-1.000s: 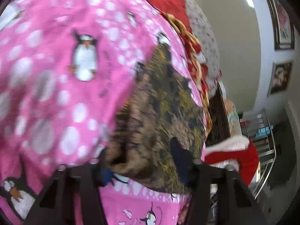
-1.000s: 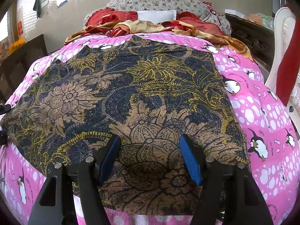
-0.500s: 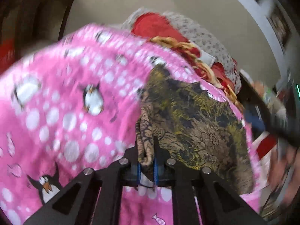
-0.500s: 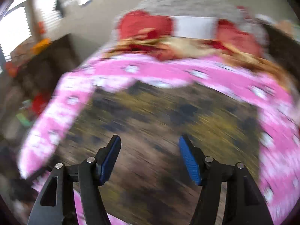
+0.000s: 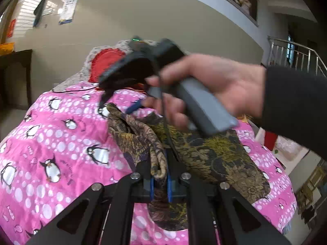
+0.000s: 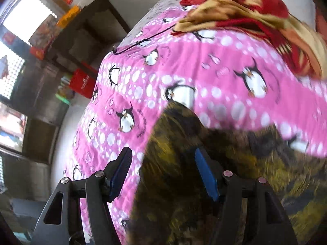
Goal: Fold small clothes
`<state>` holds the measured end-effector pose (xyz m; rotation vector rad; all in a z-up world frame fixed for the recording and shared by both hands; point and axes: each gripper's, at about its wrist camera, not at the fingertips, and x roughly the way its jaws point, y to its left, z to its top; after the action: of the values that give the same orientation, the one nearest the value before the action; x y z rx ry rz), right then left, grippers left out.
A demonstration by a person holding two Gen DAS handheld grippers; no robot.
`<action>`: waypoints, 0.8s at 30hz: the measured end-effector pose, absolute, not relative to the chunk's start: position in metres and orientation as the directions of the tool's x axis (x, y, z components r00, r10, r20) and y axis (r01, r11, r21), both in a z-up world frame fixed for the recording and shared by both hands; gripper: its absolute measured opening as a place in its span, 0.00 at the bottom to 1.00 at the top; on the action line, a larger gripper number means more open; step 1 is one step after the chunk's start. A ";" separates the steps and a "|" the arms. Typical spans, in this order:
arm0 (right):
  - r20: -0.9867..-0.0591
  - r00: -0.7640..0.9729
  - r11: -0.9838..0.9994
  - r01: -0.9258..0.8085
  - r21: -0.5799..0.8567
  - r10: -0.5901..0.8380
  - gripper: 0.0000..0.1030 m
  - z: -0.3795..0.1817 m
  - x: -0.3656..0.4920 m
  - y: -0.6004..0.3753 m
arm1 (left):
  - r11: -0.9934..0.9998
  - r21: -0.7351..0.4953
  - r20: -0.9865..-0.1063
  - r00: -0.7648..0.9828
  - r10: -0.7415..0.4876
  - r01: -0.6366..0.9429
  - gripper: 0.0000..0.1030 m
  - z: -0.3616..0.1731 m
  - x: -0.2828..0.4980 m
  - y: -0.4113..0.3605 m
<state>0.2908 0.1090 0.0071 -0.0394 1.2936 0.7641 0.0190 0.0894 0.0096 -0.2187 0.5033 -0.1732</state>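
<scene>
A dark garment with a gold flower print (image 5: 214,153) lies spread on a pink penguin blanket (image 5: 61,143). My left gripper (image 5: 160,181) is shut on a bunched edge of the garment at its near side and holds that edge slightly raised. A hand (image 5: 214,85) carries my right gripper (image 5: 117,106) over the garment's far left corner. In the right wrist view my right gripper (image 6: 163,173) is open above the blurred garment (image 6: 184,153). Its left pad is over the pink blanket (image 6: 224,71) and its right pad over the cloth, with nothing gripped.
A red and yellow throw (image 6: 255,10) and pillows (image 5: 106,61) lie at the head of the bed. Dark wooden furniture (image 6: 85,36) and a red bag (image 6: 81,81) stand beside the bed's left. A metal railing (image 5: 294,55) is at the right.
My left gripper closed on the garment's edge, rolled upright and lifted the edge. My right gripper, still open, swung from the garment's near middle to its far left corner.
</scene>
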 end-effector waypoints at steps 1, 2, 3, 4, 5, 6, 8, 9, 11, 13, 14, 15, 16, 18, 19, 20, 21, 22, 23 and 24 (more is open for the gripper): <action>-0.880 0.073 0.759 -0.542 0.361 0.470 0.61 0.008 0.292 0.116 | 0.959 -0.257 -0.454 0.861 -0.228 0.119 0.08 0.009 0.019 0.089; -0.897 0.085 0.766 -0.558 0.318 0.435 0.61 0.009 0.293 0.124 | 0.958 -0.258 -0.453 0.860 -0.233 0.124 0.08 0.009 0.020 0.088; -0.909 0.090 0.769 -0.570 0.288 0.407 0.61 0.008 0.293 0.131 | 0.956 -0.261 -0.453 0.858 -0.242 0.132 0.08 0.008 0.020 0.088; -0.922 0.091 0.770 -0.584 0.257 0.377 0.61 0.006 0.294 0.137 | 0.954 -0.267 -0.454 0.855 -0.251 0.138 0.08 0.007 0.020 0.088; -0.935 0.094 0.770 -0.599 0.221 0.342 0.61 0.004 0.294 0.146 | 0.950 -0.277 -0.452 0.854 -0.259 0.142 0.08 0.007 0.019 0.087; -0.947 0.097 0.767 -0.615 0.186 0.307 0.61 0.001 0.293 0.154 | 0.948 -0.282 -0.451 0.853 -0.264 0.144 0.08 0.007 0.018 0.087; -0.969 0.122 0.767 -0.635 0.089 0.213 0.47 -0.006 0.294 0.161 | 0.944 -0.296 -0.448 0.852 -0.269 0.143 0.08 0.006 0.019 0.089; -0.978 0.140 0.770 -0.638 0.033 0.157 0.42 -0.010 0.294 0.163 | 0.942 -0.303 -0.447 0.852 -0.272 0.142 0.08 0.006 0.018 0.090; -0.983 0.138 0.770 -0.638 0.002 0.117 0.33 -0.017 0.298 0.166 | 0.938 -0.317 -0.445 0.851 -0.280 0.143 0.08 0.006 0.018 0.093; -0.984 0.136 0.772 -0.635 0.004 0.118 0.24 -0.019 0.301 0.164 | 0.934 -0.328 -0.445 0.848 -0.288 0.145 0.08 0.006 0.017 0.094; -0.983 0.136 0.773 -0.634 0.010 0.125 0.17 -0.018 0.302 0.163 | 0.932 -0.332 -0.443 0.847 -0.293 0.148 0.08 0.006 0.017 0.094; -0.982 0.137 0.772 -0.636 0.015 0.131 0.14 -0.019 0.303 0.162 | 0.932 -0.332 -0.443 0.847 -0.293 0.148 0.08 0.007 0.016 0.094; -0.981 0.136 0.771 -0.636 0.022 0.140 0.10 -0.019 0.304 0.159 | 0.931 -0.334 -0.443 0.846 -0.296 0.150 0.08 0.006 0.016 0.094; -0.976 0.135 0.772 -0.633 0.048 0.171 0.08 -0.013 0.305 0.146 | 0.918 -0.362 -0.440 0.838 -0.322 0.162 0.08 0.005 0.016 0.095; -0.974 0.134 0.772 -0.633 0.059 0.185 0.08 -0.011 0.306 0.141 | 0.904 -0.392 -0.437 0.831 -0.345 0.170 0.08 0.004 0.018 0.096; -0.971 0.136 0.771 -0.633 0.068 0.197 0.07 -0.009 0.308 0.134 | 0.879 -0.442 -0.434 0.815 -0.383 0.178 0.08 0.000 0.020 0.100; -0.969 0.137 0.772 -0.631 0.076 0.207 0.07 -0.006 0.309 0.129 | 0.860 -0.476 -0.430 0.805 -0.408 0.182 0.08 -0.003 0.023 0.102; -0.967 0.138 0.773 -0.629 0.081 0.215 0.07 -0.004 0.310 0.122 | 0.849 -0.498 -0.431 0.798 -0.421 0.178 0.08 -0.005 0.024 0.103; -0.966 0.142 0.775 -0.626 0.082 0.217 0.07 0.001 0.312 0.113 | 0.843 -0.506 -0.432 0.794 -0.429 0.180 0.08 -0.006 0.025 0.102; -0.965 0.146 0.779 -0.622 0.083 0.219 0.07 0.002 0.313 0.106 | 0.841 -0.509 -0.432 0.791 -0.433 0.182 0.08 -0.007 0.025 0.100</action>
<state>0.3134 0.1062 0.0021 -0.3760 1.2912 0.6256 0.0250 0.1003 -0.0067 -0.4664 0.5687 -0.3437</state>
